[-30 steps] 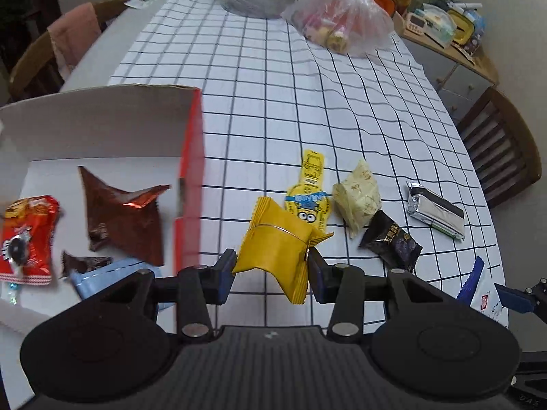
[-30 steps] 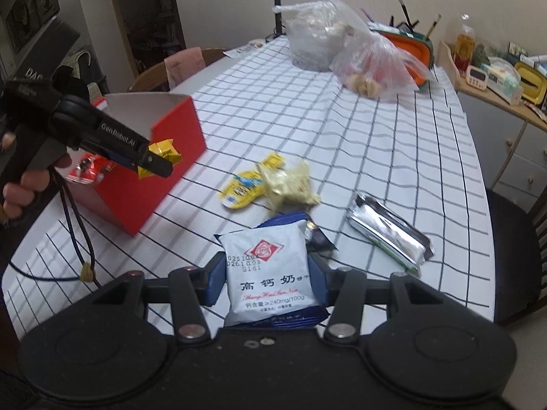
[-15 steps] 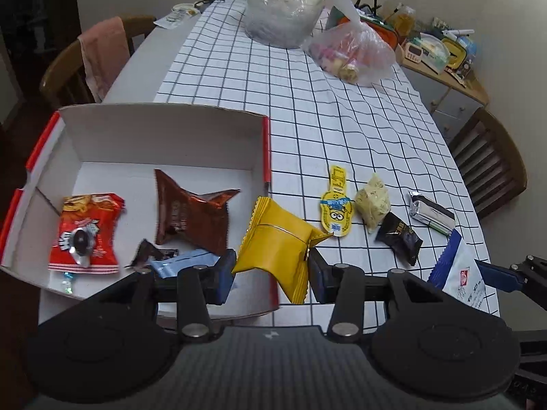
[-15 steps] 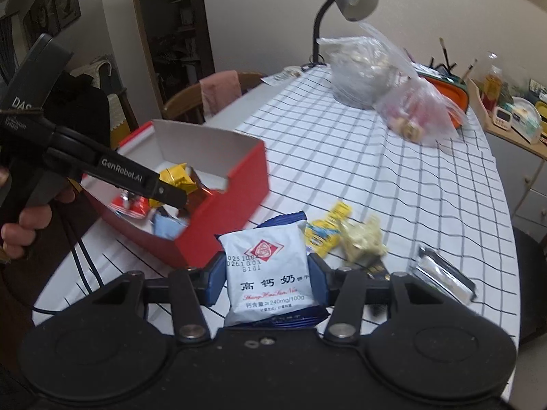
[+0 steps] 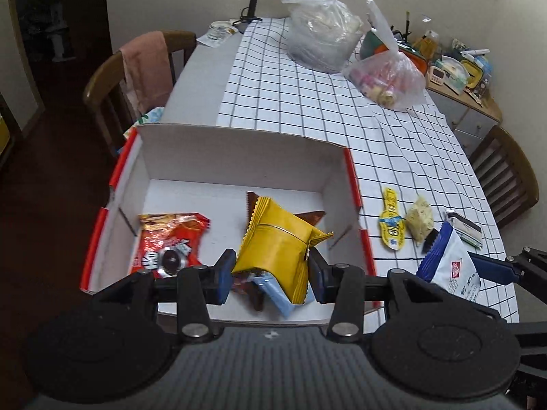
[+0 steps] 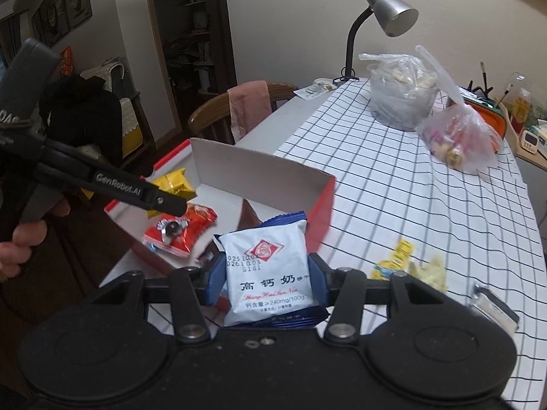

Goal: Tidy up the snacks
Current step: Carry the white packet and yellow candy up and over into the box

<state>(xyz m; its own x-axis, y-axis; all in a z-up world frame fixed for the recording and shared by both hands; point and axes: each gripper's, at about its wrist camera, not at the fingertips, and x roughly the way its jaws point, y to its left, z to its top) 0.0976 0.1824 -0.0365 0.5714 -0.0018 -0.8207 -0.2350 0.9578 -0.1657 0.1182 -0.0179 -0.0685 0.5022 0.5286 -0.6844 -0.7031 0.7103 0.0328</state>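
Note:
My left gripper (image 5: 270,270) is shut on a yellow snack packet (image 5: 277,242) and holds it above the inside of the red and white box (image 5: 239,150). The box holds a red packet (image 5: 167,239), a brown packet (image 5: 312,217) and a light blue packet (image 5: 273,290). My right gripper (image 6: 266,283) is shut on a white and blue milk-candy packet (image 6: 266,273), just right of the box (image 6: 321,212). The left gripper (image 6: 171,201) with its yellow packet (image 6: 174,181) shows in the right wrist view too.
Loose snacks lie on the checked cloth right of the box: a yellow Minion packet (image 5: 391,222), a pale crumpled packet (image 5: 420,222), a silver packet (image 5: 465,229). Two plastic bags (image 5: 321,48) and a lamp (image 6: 389,17) stand at the far end. Chairs flank the table.
My left gripper has carried the yellow packet leftward from above the cloth to above the box. My right gripper has moved with the white packet toward the box.

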